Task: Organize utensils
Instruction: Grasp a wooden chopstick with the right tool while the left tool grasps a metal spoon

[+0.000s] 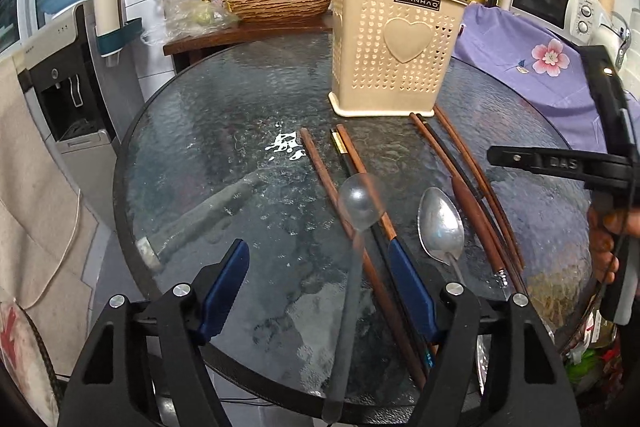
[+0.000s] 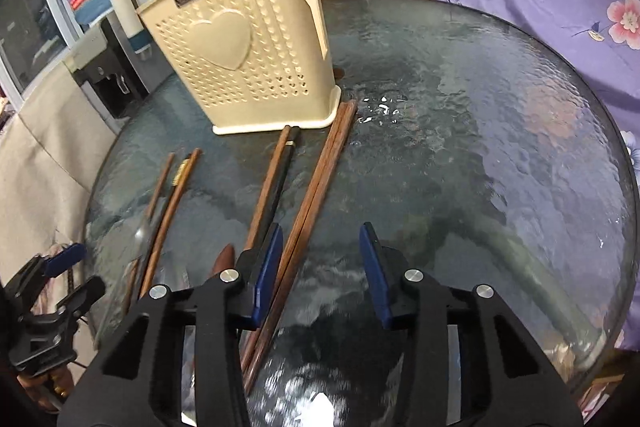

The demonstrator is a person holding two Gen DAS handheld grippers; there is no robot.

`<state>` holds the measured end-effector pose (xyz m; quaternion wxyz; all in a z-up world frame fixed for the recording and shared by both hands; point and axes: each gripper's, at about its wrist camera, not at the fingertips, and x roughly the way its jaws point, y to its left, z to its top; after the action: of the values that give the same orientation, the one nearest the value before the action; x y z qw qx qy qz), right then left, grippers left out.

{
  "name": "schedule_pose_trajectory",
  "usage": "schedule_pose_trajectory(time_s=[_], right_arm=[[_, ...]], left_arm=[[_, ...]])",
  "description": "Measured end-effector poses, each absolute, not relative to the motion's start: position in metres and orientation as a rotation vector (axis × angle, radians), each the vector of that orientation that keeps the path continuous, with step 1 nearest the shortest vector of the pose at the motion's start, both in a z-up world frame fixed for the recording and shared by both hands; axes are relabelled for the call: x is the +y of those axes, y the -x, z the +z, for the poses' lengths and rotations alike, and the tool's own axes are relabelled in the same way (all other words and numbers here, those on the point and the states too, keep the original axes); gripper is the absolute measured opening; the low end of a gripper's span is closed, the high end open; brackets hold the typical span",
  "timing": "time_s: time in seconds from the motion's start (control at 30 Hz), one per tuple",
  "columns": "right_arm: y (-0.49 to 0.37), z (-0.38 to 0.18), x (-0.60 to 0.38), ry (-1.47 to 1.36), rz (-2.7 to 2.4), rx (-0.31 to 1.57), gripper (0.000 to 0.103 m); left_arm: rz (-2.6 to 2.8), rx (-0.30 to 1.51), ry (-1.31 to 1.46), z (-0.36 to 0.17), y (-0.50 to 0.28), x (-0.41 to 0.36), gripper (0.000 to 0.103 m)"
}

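Both grippers, left and right, hover with jaws spread and empty over the round glass table, where chopsticks, a metal spoon and a clear ladle lie before the upright cream utensil holder.

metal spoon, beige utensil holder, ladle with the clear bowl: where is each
metal spoon [image 1: 440, 223], left wrist view, on its bowl
beige utensil holder [image 1: 408, 39], left wrist view, on the heart
clear-bowled ladle [image 1: 359, 205], left wrist view, on its bowl

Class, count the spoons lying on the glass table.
2: a clear plastic spoon across the left chopsticks, and a metal spoon right of it. Others may be hidden.
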<state>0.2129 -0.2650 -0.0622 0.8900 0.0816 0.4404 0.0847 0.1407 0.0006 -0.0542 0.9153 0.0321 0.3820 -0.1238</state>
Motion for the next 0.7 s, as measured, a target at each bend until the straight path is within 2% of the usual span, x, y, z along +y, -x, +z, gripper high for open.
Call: schedule_pose_trajectory(time_s=[0.2,0.7], right_arm=[[-0.226,-0.070,-0.254,-0.103,0.129,0.931,0.034],[-0.227,-0.073,-0.273,-0.071,0.106,0.961,0.033]], left_arm=[[-0.256,0.784,-0.067,-0.053,-0.146,0.002,0.070],[-0.282,0.798,-0.104,-0.059,-0.152,-0.010,0.070]])
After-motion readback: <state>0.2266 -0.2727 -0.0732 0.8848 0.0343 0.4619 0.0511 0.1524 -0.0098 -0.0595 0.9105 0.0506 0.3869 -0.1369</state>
